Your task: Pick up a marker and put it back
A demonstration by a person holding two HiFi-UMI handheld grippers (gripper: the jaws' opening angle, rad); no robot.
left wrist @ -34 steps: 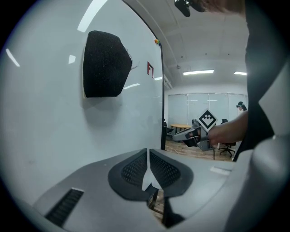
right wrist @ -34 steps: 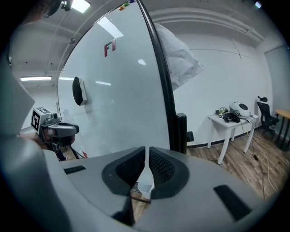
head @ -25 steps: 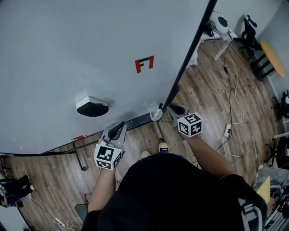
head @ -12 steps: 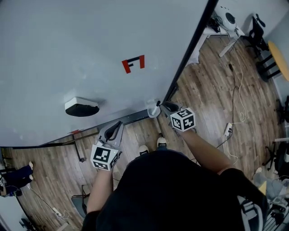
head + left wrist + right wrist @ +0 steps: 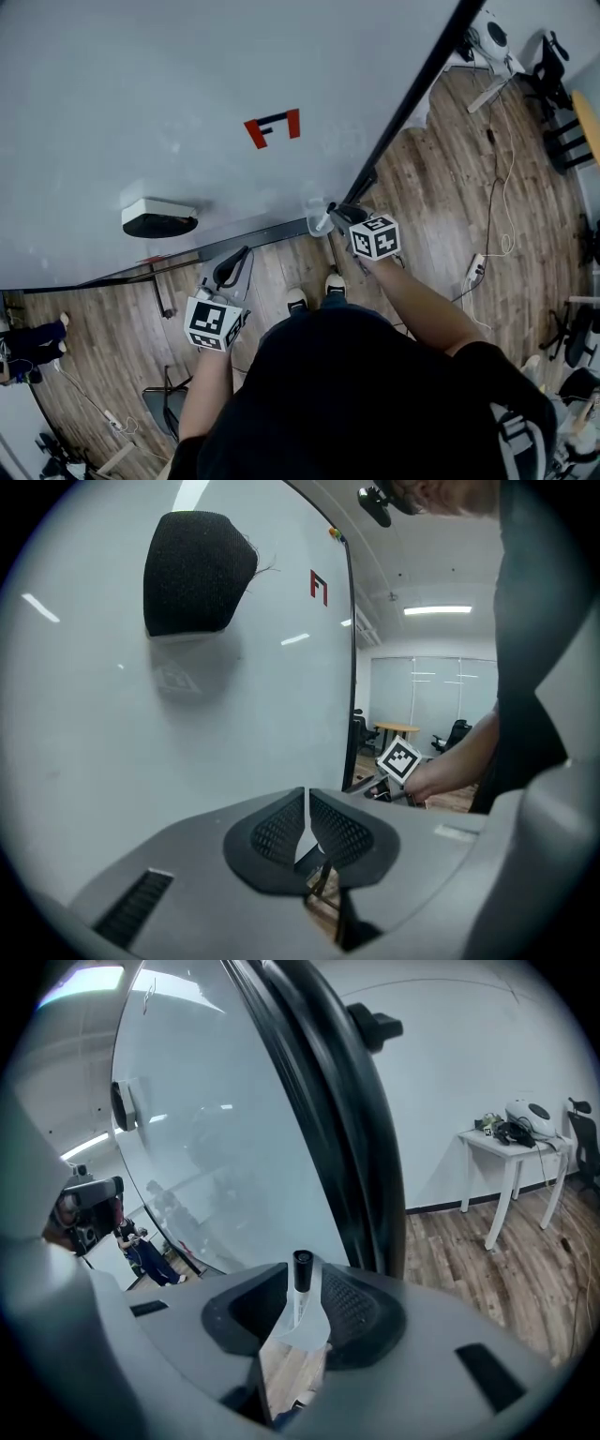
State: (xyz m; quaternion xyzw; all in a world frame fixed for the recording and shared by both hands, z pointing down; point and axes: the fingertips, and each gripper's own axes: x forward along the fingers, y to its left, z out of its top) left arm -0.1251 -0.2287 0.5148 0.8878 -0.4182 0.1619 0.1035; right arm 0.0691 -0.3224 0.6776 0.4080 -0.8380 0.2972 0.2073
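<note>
Over the last second my right tool [image 5: 302,1309] has gone from nearly closed to wide, and its jaws are opening as I watch. The marker [image 5: 300,1283] stands upright between them, black cap up, its lower end sitting in the pale cup [image 5: 302,1327] just below the pads. The pad to the marker's left is plainly clear of it. The one to its right is very close, and I cannot tell whether it touches. I read this as the release: the marker looks to be back in its cup, so the putting-back half seems all but done, and only drawing the tool away is left.

From the head view the right tool [image 5: 339,215] has also crept in closer to the cup [image 5: 318,217], which hangs at the lower edge of the whiteboard [image 5: 141,103], directly ahead of the tool's tips.

My left tool [image 5: 307,822] is closed with its pads together and nothing between them. It hangs off to the side, the eraser [image 5: 197,572] stuck on the board above and ahead of it.
</note>
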